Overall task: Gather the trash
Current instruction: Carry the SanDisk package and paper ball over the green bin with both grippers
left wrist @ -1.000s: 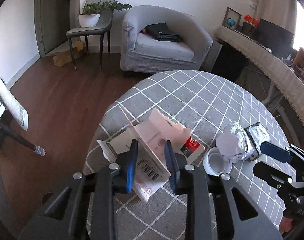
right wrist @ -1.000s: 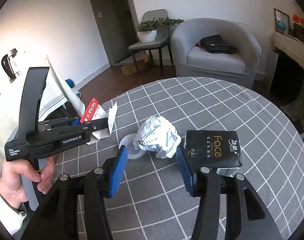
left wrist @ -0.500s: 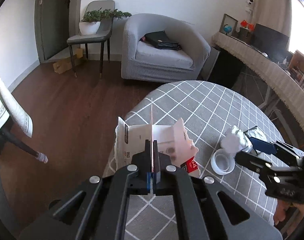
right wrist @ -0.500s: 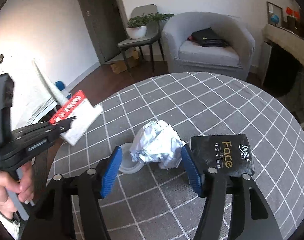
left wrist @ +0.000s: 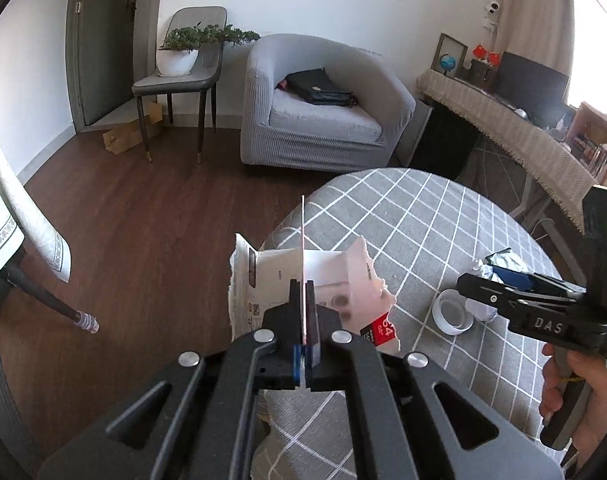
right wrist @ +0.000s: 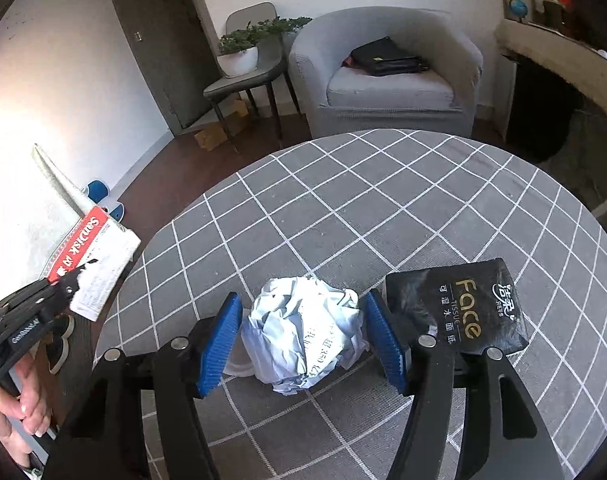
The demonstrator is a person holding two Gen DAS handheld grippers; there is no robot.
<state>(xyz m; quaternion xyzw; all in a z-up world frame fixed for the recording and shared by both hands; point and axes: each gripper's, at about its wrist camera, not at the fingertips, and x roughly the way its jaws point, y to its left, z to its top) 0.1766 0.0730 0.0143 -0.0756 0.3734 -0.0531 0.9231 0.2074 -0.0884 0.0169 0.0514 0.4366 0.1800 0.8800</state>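
Note:
My left gripper [left wrist: 303, 300] is shut on a torn white and red SanDisk card package [left wrist: 279, 276] and holds it lifted off the left edge of the round table [left wrist: 403, 216]. The package also shows in the right wrist view [right wrist: 95, 256]. My right gripper [right wrist: 303, 332] is open, with its blue pads on either side of a crumpled white paper ball [right wrist: 303, 336] that lies on the table. The ball partly covers a white round lid [left wrist: 451, 314].
A black tissue pack [right wrist: 463, 308] lies right of the paper ball, against my right finger. The table has a grey checked cloth [right wrist: 383, 208]. Beyond it stand a grey armchair [left wrist: 319, 112], a chair with a plant [left wrist: 183, 72] and a long sideboard [left wrist: 503, 128].
My left gripper shut on the package and lifted it off the table to the left. My right gripper moved forward around the paper ball, still open.

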